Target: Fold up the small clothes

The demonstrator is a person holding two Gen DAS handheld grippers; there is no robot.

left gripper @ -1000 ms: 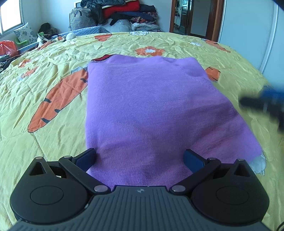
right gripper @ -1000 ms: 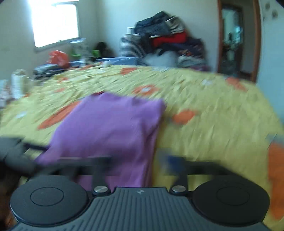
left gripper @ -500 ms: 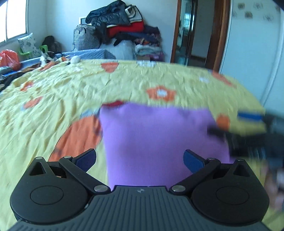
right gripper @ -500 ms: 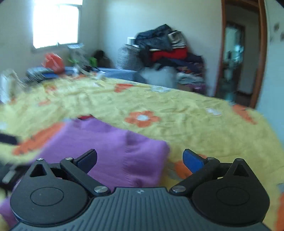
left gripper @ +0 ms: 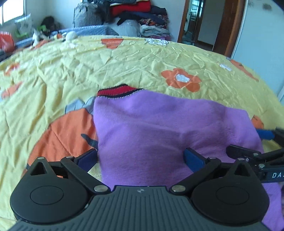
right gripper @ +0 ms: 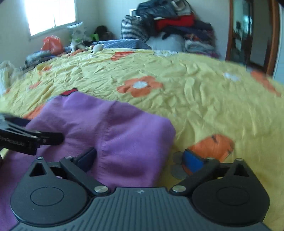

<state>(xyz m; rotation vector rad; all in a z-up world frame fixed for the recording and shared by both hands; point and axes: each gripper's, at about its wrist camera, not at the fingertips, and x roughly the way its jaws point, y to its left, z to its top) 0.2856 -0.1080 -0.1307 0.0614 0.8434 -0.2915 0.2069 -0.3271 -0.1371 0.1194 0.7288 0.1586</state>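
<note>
Purple sweater (left gripper: pixel 159 128) lies between spread left fingers (left gripper: pixel 192 159).

Both fisheye views sit low and close over the near edge of the yellow quilted bedspread with orange flowers (left gripper: pixel 142 58), facing across it toward the far edge, where a heap of stacked clothes (left gripper: pixel 138 16) stands against the wall. The left wrist view looks over the left part of the folded purple knitted garment (left gripper: pixel 159 128), the right wrist view over its right edge (right gripper: pixel 124 135). Both share the garment, the bedspread and the heap (right gripper: pixel 175 23).
</note>
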